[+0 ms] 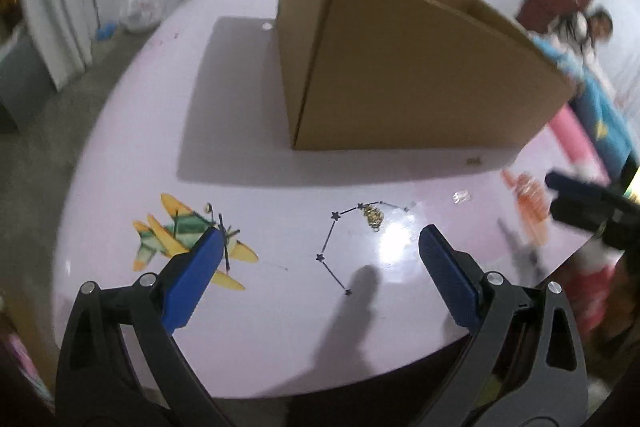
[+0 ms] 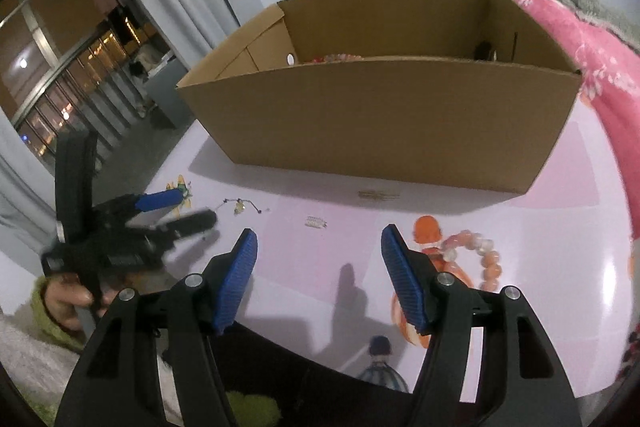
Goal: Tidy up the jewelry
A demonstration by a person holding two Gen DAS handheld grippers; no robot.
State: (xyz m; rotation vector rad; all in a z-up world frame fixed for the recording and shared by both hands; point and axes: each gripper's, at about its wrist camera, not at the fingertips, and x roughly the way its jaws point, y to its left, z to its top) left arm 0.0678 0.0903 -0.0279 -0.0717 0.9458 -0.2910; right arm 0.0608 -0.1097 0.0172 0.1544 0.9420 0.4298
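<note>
Peering over the box (image 2: 380, 123) wall, only the right view shows beads inside; both claws gape empty.

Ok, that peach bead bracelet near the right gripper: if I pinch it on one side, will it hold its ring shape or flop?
Probably flops: the bead bracelet lies in a loose, uneven curve on the table, suggesting beads on a string rather than a rigid hoop. The beads look round and glossy, so the pads of the right gripper may slip off. Pushed, it would likely slide and bunch up rather than roll.
</note>
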